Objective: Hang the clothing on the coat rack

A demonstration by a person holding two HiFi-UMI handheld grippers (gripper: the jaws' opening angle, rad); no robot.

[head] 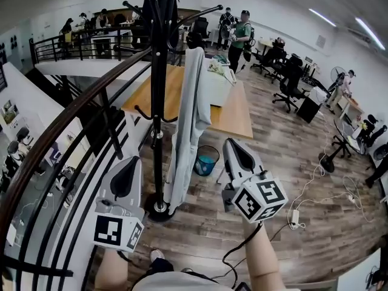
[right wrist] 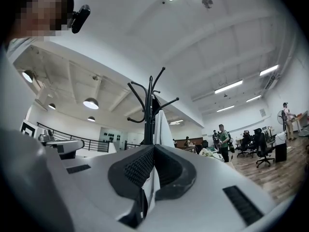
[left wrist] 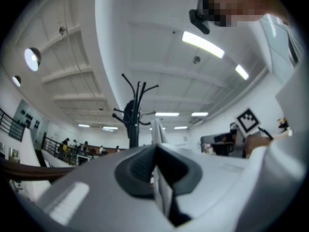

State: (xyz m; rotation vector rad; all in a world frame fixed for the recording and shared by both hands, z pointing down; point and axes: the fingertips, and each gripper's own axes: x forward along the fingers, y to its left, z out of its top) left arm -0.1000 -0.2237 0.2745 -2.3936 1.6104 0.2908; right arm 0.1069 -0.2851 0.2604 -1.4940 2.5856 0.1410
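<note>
One coat rack (head: 159, 102) is seen, a black pole on a round base, standing on the wooden floor (head: 285, 162). One piece of clothing (head: 185, 126), light grey, is hung on it. The clothing is carried by an upper hook at the right of the pole and falls close beside the pole almost to the base.

Two grippers are held in front of the rack, both apart from the clothing. The left gripper (head: 132, 162) is seen in its own view (left wrist: 155, 149) with the jaws brought together and nothing held between them. The right gripper (right wrist: 153, 148) is likewise closed tip to tip and empty; in the head view it (head: 231, 144) is placed right of the clothing.

One blue bin (head: 206, 160) is set just behind the clothing's lower edge, to the right. One curved railing (head: 73, 120) runs close along the rack's left side, so room there is limited. To the right, bare floor is left open as far as a cable (head: 315, 193) and a white power strip (head: 295, 217).
</note>
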